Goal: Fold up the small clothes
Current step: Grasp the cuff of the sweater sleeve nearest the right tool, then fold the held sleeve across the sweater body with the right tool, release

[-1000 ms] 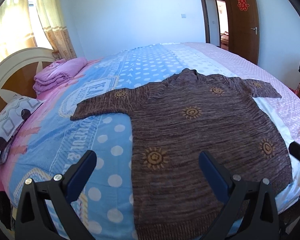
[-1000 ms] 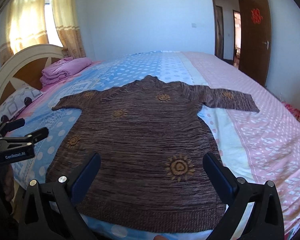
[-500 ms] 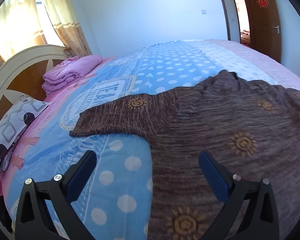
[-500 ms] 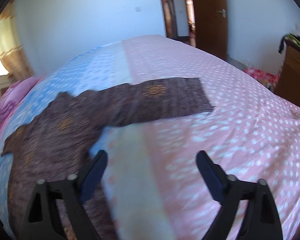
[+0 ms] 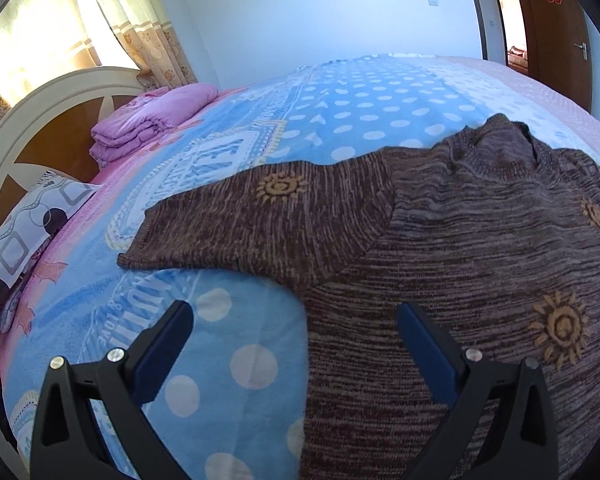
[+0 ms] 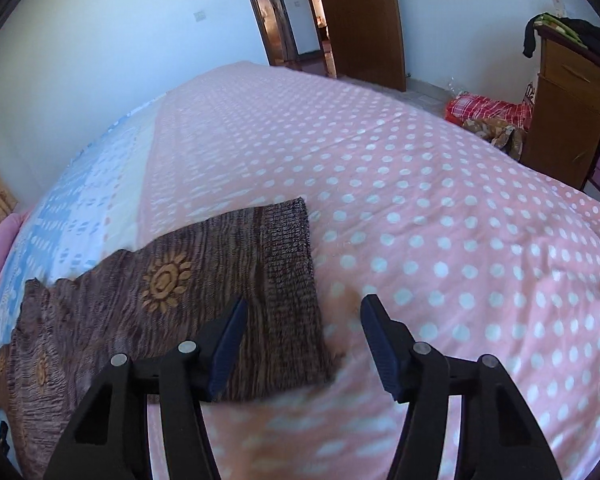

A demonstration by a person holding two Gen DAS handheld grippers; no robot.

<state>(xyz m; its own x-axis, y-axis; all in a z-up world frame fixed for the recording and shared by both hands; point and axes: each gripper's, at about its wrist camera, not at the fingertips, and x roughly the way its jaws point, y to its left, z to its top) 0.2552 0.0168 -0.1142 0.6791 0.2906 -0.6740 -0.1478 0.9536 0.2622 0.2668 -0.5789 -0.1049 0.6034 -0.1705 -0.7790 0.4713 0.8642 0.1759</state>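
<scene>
A brown knitted sweater with orange sun motifs (image 5: 480, 248) lies flat on the bed, sleeves spread out. My left gripper (image 5: 296, 320) is open and empty, low over the bed near the sweater's left armpit, with its left sleeve (image 5: 268, 216) just ahead. My right gripper (image 6: 302, 320) is open and empty, straddling the ribbed cuff (image 6: 292, 264) of the sweater's right sleeve (image 6: 180, 280), apart from the cloth.
The bed has a blue dotted cover (image 5: 340, 120) on the left and pink dotted cover (image 6: 420, 200) on the right. A folded pink blanket (image 5: 152, 120), a patterned pillow (image 5: 24, 236) and the headboard (image 5: 60, 128) are at left. A wooden cabinet (image 6: 568, 96) and door (image 6: 356, 20) stand beyond.
My left gripper has moved left and closer toward the left sleeve. My right gripper has swung right and come down over the right sleeve's cuff, with its jaws narrower than before.
</scene>
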